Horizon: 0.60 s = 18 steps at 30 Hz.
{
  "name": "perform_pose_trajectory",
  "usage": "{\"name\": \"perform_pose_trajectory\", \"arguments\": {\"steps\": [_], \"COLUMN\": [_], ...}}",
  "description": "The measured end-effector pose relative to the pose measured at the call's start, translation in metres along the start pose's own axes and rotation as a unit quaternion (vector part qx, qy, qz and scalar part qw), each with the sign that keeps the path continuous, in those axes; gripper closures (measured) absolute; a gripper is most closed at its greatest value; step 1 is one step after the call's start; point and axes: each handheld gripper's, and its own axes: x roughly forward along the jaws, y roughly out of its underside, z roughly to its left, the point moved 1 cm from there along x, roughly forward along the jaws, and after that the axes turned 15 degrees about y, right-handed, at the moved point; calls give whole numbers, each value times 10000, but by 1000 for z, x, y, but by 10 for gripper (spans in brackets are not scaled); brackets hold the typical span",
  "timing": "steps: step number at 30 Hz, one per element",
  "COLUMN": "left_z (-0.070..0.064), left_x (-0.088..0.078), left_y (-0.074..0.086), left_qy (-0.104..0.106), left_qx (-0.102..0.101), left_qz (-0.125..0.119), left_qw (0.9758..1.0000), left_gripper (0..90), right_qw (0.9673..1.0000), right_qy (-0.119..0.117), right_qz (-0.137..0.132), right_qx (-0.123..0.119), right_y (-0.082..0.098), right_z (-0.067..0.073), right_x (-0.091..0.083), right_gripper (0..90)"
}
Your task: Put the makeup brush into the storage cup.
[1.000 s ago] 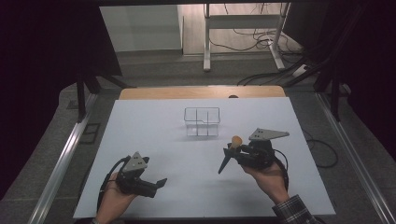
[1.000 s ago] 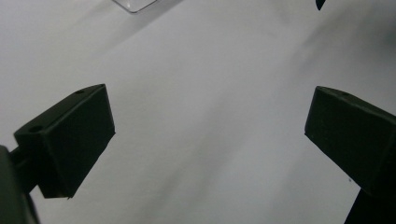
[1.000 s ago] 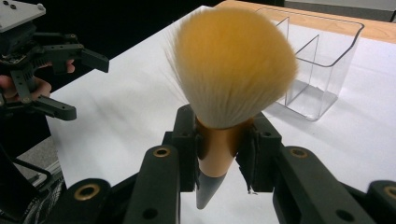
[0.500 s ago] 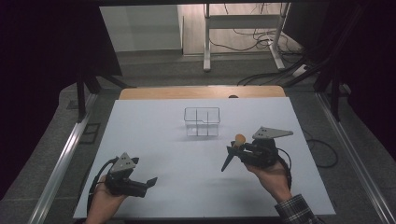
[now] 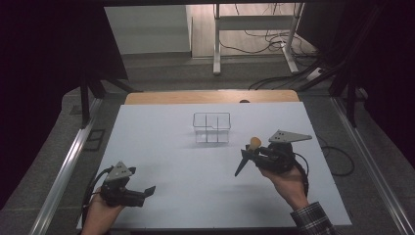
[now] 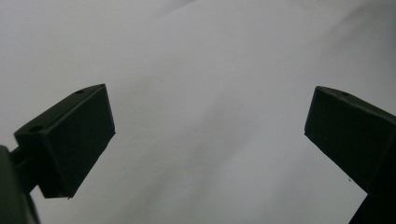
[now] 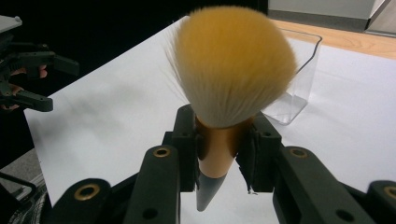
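The right gripper (image 5: 252, 152) was clenched on a makeup brush (image 7: 223, 107), both pads pressed against the gold collar just under the bristles. The yellow-tipped head stood up above the jaws, and the dark tapered handle (image 5: 242, 166) slanted down toward the desk (image 5: 161, 147). Brush and gripper hung over the right half of the desk, nearer its front edge than its back, with the hand (image 5: 286, 181) under them reaching in from the front right corner. Just beyond the brush, toward the back edge and near the middle of the desk, stood a clear divided box (image 5: 211, 127), apart from the brush.

The left gripper (image 6: 205, 130) was released, its jaws spread wide with nothing between them, bare white desk beneath. It sat low by the front left corner in the left hand (image 5: 100, 210), well apart from the brush and box.
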Motion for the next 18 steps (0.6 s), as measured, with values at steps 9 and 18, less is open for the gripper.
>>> {"name": "perform_pose_trajectory", "arguments": {"steps": [9, 18], "left_z": [9, 16], "left_x": [-7, -13], "left_y": [9, 18], "left_qy": [-168, -318], "left_qx": [-135, -244], "left_qz": [74, 139], "left_qw": [9997, 9991], "left_gripper": [21, 20], "right_qw": [10000, 9999], "right_qy": [52, 71], "right_qz": [-36, -63], "right_qx": [42, 142], "right_y": [-5, -9], "right_z": [-7, -14], "right_x": [-1, -1], "right_gripper": [696, 696]}}
